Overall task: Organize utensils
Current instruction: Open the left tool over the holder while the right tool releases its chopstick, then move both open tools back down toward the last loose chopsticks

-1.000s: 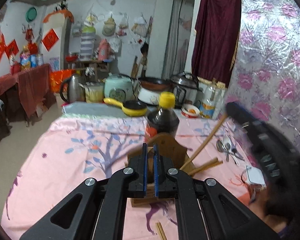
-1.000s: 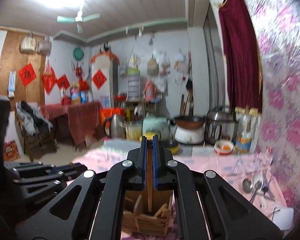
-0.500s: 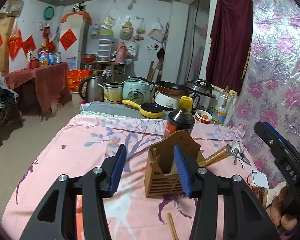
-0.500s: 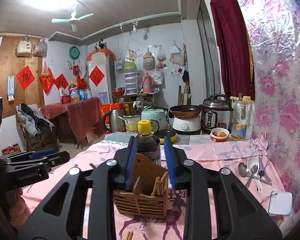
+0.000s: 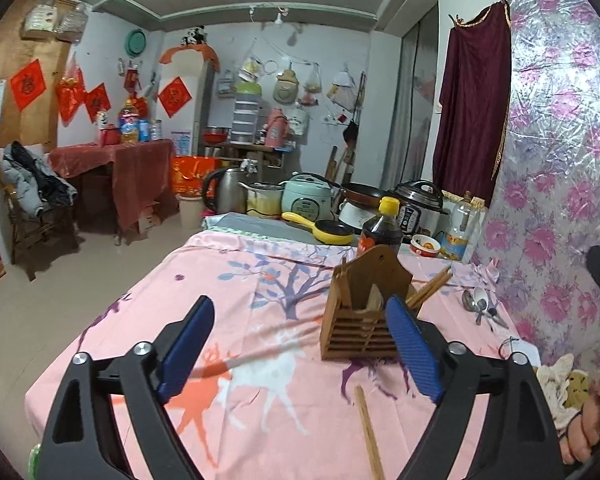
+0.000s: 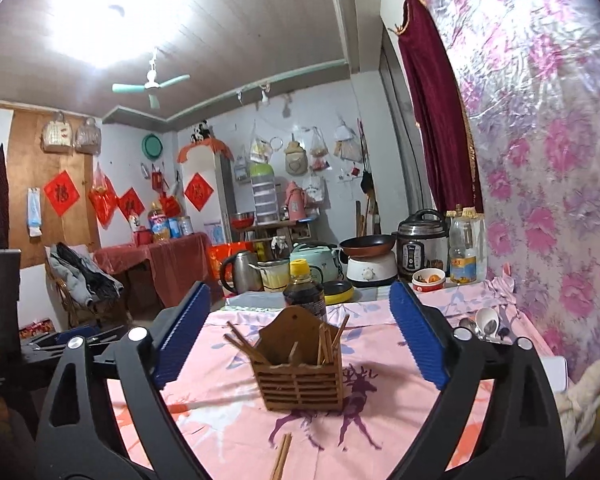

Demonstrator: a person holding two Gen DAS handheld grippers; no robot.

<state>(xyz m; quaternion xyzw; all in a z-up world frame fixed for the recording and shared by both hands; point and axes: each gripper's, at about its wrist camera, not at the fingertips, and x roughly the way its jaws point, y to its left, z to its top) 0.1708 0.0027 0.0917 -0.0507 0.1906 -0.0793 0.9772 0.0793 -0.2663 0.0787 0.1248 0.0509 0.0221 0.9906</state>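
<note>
**Loose chopsticks lie near, between both grippers and the wooden holder**

The wooden chopstick holder stands upright on the pink tablecloth, with several chopsticks already leaning out of its compartments. In the right wrist view it sits dead ahead, framed between the blue pads. In the left wrist view it lies ahead and to the right, partly behind the right-hand pad.

The move to come seems to turn on the loose pair of chopsticks lying flat on the cloth, nearer than the holder. Their long axis runs roughly near-to-far, tilted a little, with the far ends toward the holder. Seen from the right gripper they lie just below centre, almost in line with it; seen from the left gripper the same chopsticks lie low and right of centre. By that reading the right gripper is the better placed, though it would have to dip down to reach them.

Both grippers' jaws are opening, already spread wide, and neither has anything between its pads.

Metal and white spoons lie far right by the floral wall covering, well apart from the holder, also not yet sorted.
</note>
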